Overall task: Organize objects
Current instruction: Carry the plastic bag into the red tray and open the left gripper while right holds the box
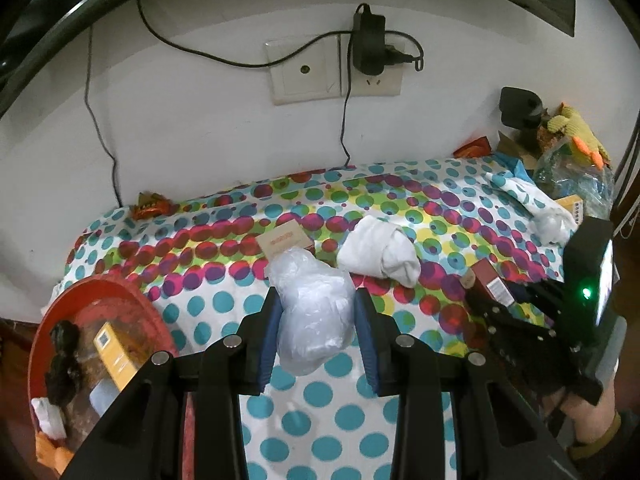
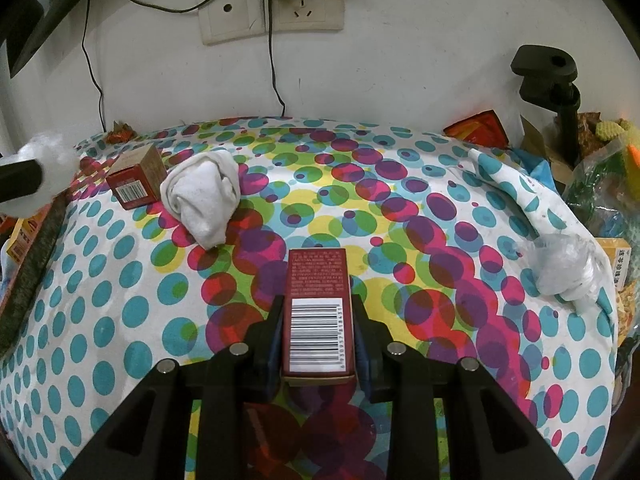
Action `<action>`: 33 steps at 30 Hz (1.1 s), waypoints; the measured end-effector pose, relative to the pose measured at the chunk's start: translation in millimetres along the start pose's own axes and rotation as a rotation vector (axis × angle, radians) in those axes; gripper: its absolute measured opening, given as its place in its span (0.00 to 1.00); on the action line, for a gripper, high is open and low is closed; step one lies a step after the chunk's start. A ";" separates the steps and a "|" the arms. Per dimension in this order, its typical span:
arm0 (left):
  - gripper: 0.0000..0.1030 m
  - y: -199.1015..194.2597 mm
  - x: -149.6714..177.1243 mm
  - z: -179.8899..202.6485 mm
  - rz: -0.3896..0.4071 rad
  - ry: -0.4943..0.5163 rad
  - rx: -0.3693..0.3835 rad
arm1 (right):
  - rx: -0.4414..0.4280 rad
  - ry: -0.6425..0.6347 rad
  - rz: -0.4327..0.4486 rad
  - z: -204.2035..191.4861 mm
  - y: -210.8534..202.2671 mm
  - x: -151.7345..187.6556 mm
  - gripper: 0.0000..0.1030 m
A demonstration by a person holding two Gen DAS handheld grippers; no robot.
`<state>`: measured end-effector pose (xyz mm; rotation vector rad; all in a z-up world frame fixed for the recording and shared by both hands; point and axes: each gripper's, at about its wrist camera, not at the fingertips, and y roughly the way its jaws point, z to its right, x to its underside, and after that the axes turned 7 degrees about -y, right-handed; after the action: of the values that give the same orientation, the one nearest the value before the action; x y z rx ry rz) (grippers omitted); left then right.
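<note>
My left gripper [image 1: 317, 316] is shut on a crumpled clear plastic bag [image 1: 312, 304] and holds it over the polka-dot cloth [image 1: 200, 300]. My right gripper [image 2: 318, 332] is shut on a dark red box [image 2: 318, 304] with a barcode facing up; that box also shows in the left wrist view [image 1: 490, 284]. A rolled white sock [image 2: 204, 196] lies left of centre, with a small red-brown box [image 2: 138, 182] beside it. The sock [image 1: 380, 252] and the small box [image 1: 284, 240] also show behind the bag in the left wrist view. A second crumpled plastic bag [image 2: 564, 268] lies at the right edge.
A red basin [image 1: 96, 292] at the left holds a yellow box [image 1: 114, 352] and other items. Orange wrappers [image 2: 476, 128] lie by the wall. A black stand [image 2: 548, 84], a knitted toy [image 1: 580, 132] and packets crowd the right side. Cables hang from wall sockets [image 2: 272, 16].
</note>
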<state>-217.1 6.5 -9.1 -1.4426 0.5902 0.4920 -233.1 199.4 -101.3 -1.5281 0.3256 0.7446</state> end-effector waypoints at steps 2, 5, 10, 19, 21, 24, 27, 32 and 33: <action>0.32 -6.8 2.9 -2.3 0.007 0.000 -0.004 | 0.003 -0.003 -0.001 0.4 -0.7 -0.1 0.30; 0.32 -17.3 7.1 -10.2 0.008 -0.003 -0.014 | 0.008 -0.008 -0.002 0.3 -0.8 -0.3 0.30; 0.32 -35.4 13.5 -25.2 0.014 -0.012 -0.025 | 0.016 -0.014 -0.004 -1.5 -0.6 0.0 0.30; 0.32 -64.7 21.0 -60.4 0.033 -0.031 -0.080 | 0.018 -0.018 -0.004 -1.4 -0.7 0.0 0.30; 0.32 -69.2 22.4 -71.9 0.035 -0.043 -0.101 | 0.018 -0.017 -0.004 -1.3 -0.7 0.1 0.30; 0.32 -75.1 25.4 -92.4 0.033 -0.074 -0.127 | 0.019 -0.018 -0.004 -1.6 -0.7 0.2 0.30; 0.32 -78.8 29.9 -113.7 0.028 -0.111 -0.150 | 0.019 -0.019 -0.004 -1.2 -0.6 0.3 0.30; 0.32 -80.1 36.5 -141.6 0.020 -0.163 -0.179 | 0.021 -0.021 -0.005 -1.9 -0.5 0.3 0.30; 0.32 -80.3 38.0 -147.9 0.021 -0.173 -0.194 | 0.021 -0.021 -0.005 -1.3 -0.7 0.6 0.30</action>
<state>-148.2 -148.3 23.0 -1.5595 0.4288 0.6983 -231.9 198.3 -101.2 -1.5001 0.3131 0.7507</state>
